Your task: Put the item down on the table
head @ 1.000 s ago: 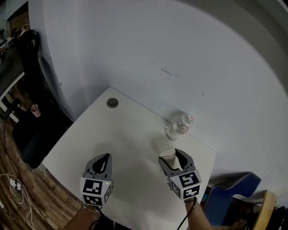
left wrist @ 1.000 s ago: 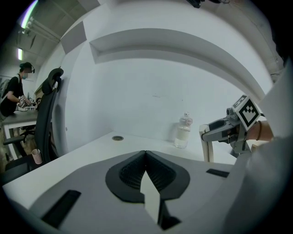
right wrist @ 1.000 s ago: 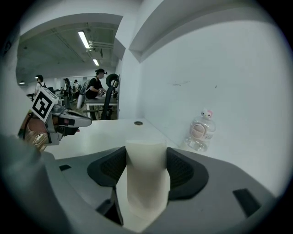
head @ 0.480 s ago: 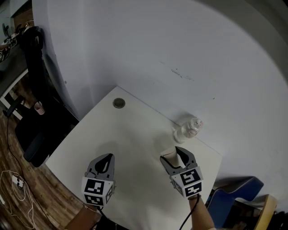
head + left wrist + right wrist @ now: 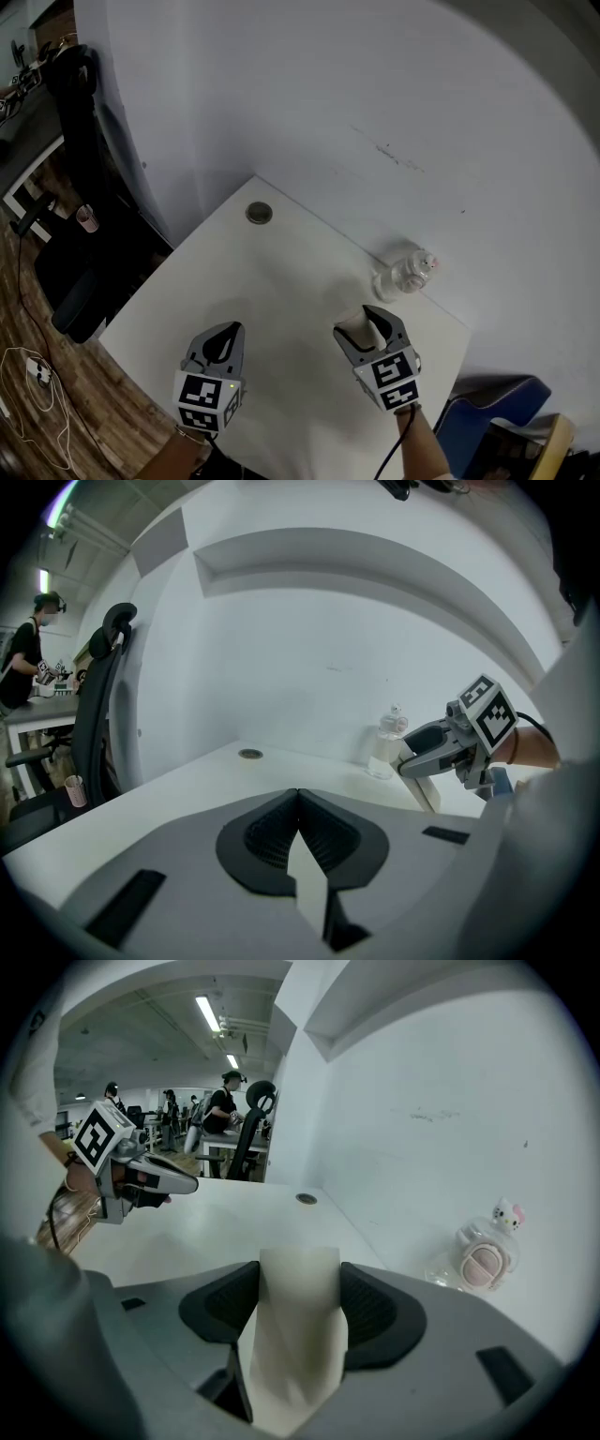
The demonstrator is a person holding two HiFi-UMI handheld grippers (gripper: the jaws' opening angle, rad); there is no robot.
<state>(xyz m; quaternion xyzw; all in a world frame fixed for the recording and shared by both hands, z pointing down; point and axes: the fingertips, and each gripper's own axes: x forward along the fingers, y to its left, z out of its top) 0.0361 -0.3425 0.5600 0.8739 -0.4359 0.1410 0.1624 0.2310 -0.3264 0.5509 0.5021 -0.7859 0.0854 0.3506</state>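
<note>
A pale item [image 5: 298, 1335] is held tight between the jaws of the right gripper [image 5: 300, 1274]. It is kept over the white table [image 5: 234, 272], near the right side. Whether its lower end touches the table cannot be told. The jaws of the left gripper [image 5: 298, 797] are closed together, with nothing in them. The item looks light, smooth and thin, so it may be bent or dropped if squeezed badly. It is best held by its flat sides. A small clear bottle [image 5: 405, 274] is seen near, by the wall.
</note>
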